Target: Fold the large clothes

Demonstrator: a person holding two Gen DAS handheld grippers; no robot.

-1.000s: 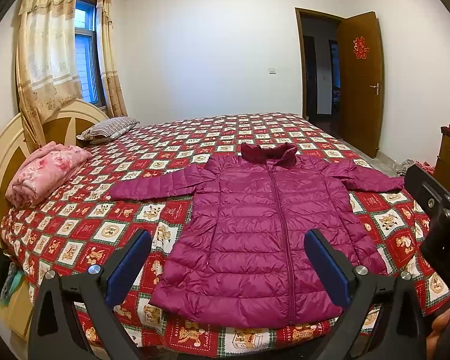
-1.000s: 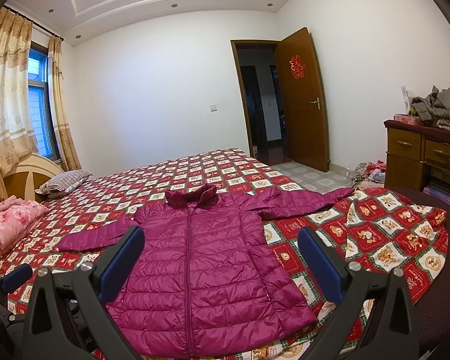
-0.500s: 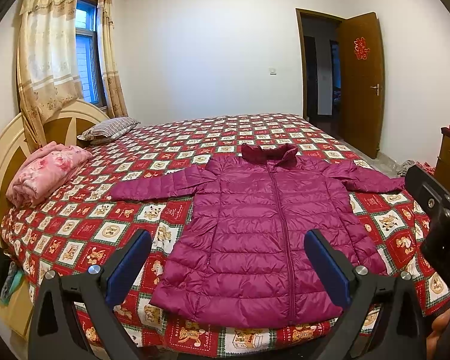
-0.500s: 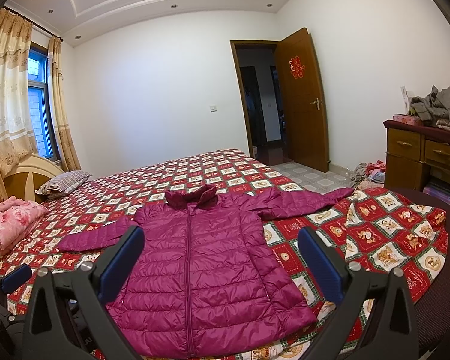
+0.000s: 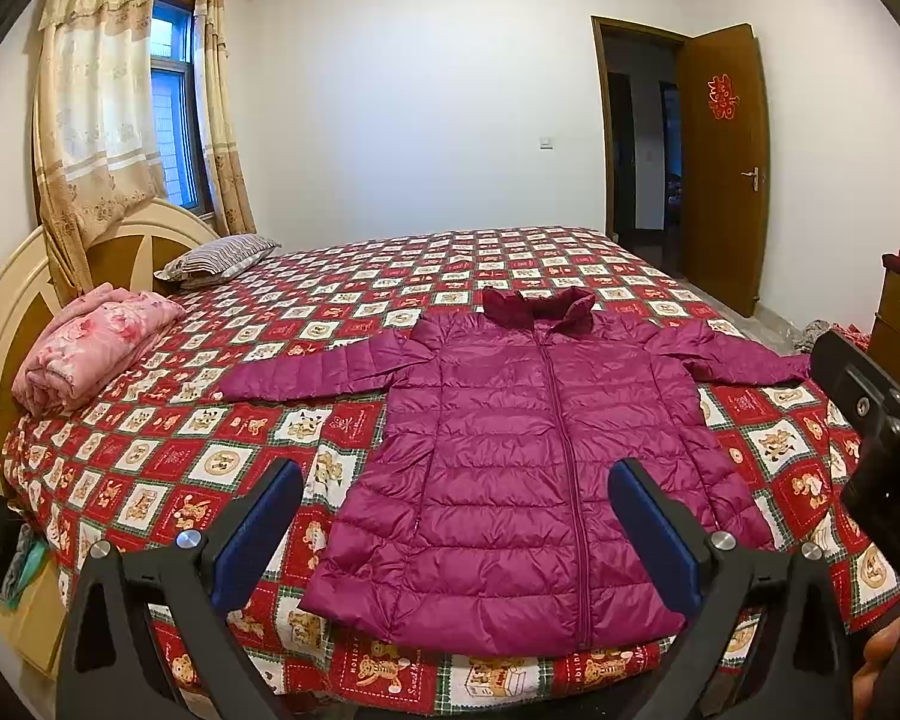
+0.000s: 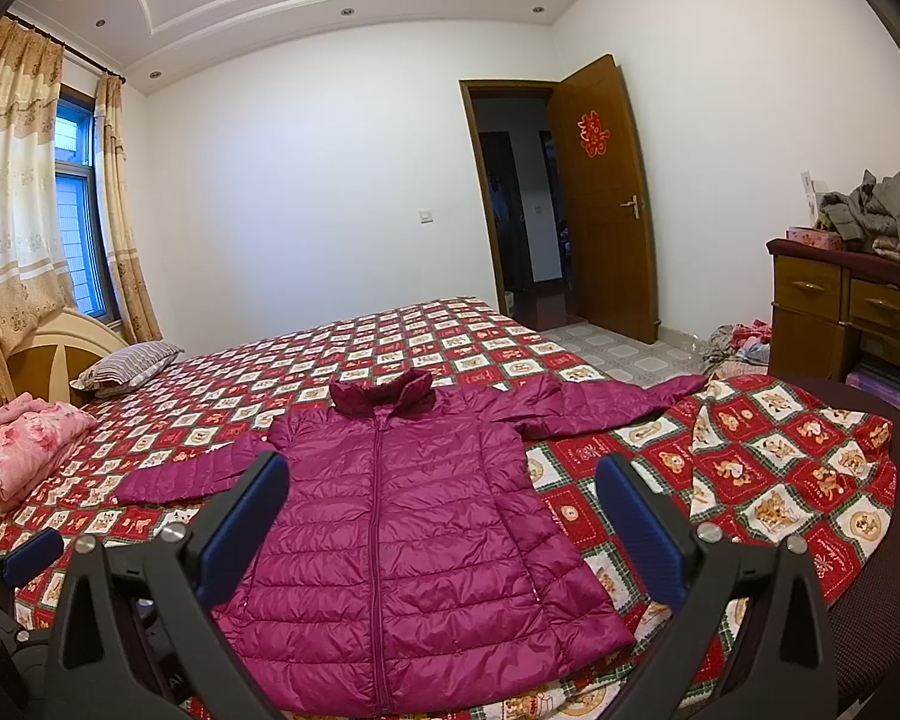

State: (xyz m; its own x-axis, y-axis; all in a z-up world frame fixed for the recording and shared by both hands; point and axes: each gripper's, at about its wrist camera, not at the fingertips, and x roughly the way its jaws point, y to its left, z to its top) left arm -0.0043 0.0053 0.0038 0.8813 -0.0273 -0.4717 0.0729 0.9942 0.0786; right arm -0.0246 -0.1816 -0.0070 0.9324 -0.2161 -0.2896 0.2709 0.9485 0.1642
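Jacket point(image 5: 522, 468) in magenta quilting lies zipped, face up and flat on the bed point(image 5: 168, 462), sleeves spread to both sides, hem at the near edge. Left hand-held gripper point(image 5: 453, 531) and right hand-held gripper point(image 6: 444, 525) hover before it, jaws spread wide, pinching nothing. Folding looks unstarted; a clean first move would likely pinch a sleeve cuff and carry it across the chest, keeping the slippery shell smooth.
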